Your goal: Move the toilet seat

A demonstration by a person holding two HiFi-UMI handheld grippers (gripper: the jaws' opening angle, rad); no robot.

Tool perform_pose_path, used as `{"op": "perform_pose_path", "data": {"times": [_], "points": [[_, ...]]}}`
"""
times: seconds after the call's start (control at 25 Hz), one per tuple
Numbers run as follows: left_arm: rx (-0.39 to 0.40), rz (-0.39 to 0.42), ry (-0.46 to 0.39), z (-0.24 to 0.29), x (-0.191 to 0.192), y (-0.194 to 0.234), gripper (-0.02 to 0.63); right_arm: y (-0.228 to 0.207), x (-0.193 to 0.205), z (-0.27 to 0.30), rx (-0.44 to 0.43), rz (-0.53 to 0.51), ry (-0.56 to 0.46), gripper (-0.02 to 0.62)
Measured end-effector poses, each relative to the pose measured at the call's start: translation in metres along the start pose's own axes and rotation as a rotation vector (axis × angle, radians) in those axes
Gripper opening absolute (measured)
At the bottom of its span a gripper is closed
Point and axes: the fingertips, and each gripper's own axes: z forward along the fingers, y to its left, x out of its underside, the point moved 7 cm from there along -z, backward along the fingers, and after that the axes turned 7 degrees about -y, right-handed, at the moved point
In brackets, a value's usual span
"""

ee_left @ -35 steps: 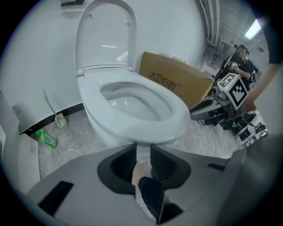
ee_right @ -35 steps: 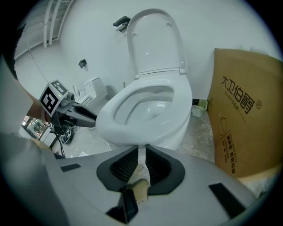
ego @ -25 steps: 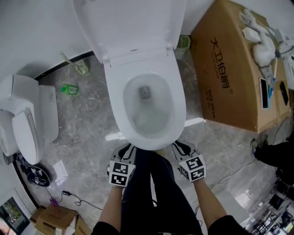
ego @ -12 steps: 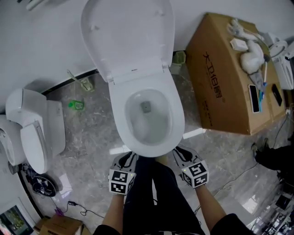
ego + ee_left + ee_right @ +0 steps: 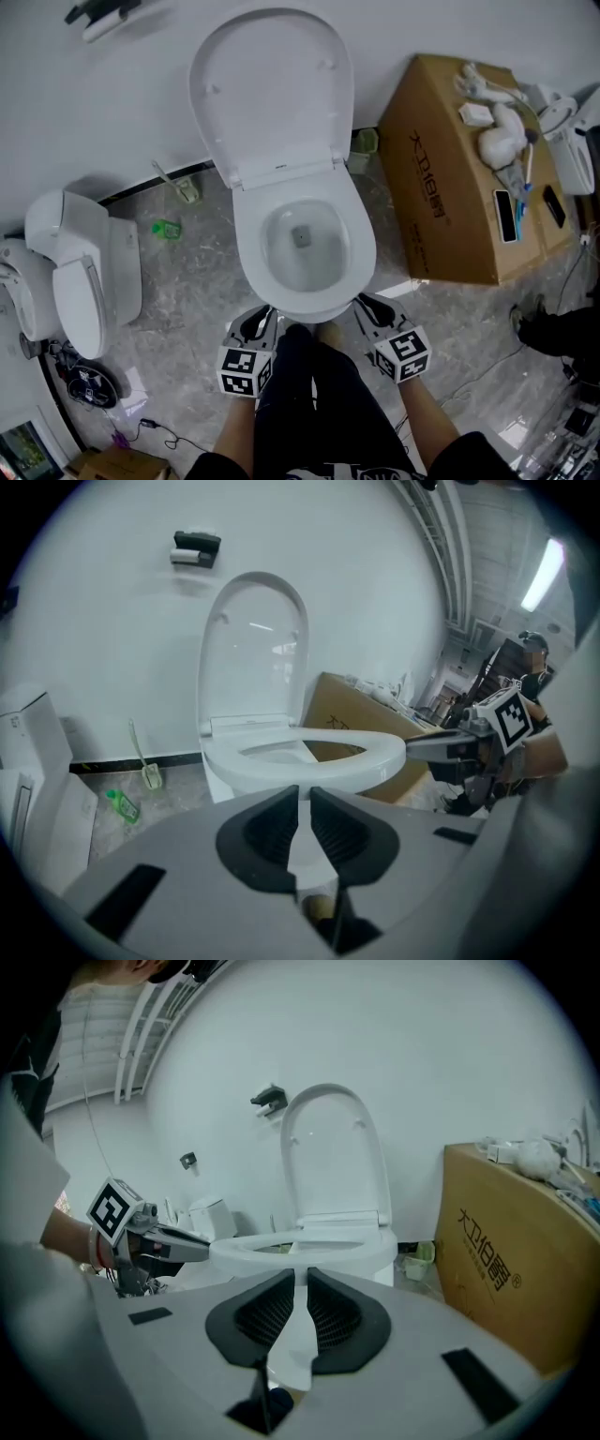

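Observation:
The white toilet has its lid (image 5: 272,89) raised against the wall and its seat (image 5: 251,246) lying flat on the bowl. My left gripper (image 5: 261,317) sits at the bowl's front left, its tips just short of the seat's rim. My right gripper (image 5: 367,305) mirrors it at the front right. In the left gripper view the seat (image 5: 319,752) lies just beyond the left gripper (image 5: 304,794). Its jaws stand a narrow gap apart and are closing, with nothing between them. The right gripper (image 5: 301,1277) shows the same below the seat (image 5: 281,1241).
A large cardboard box (image 5: 450,178) with small items on top stands right of the toilet. A second toilet (image 5: 84,272) stands at the left. A toilet brush (image 5: 183,187), a green bottle (image 5: 166,228) and a small green bin (image 5: 364,142) sit by the wall. Cables lie on the floor at the lower left.
The head view has tipped up so the whole raised lid now shows. Both grippers stay at the bowl's front beside the person's legs.

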Motion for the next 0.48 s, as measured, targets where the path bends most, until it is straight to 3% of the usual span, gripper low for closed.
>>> {"op": "perform_pose_path", "data": {"times": [0.48], "points": [[-0.054, 0.036, -0.142, -0.007, -0.091, 0.013, 0.02, -0.001, -0.097, 0.013, -0.003, -0.057, -0.136, 0.051]]}}
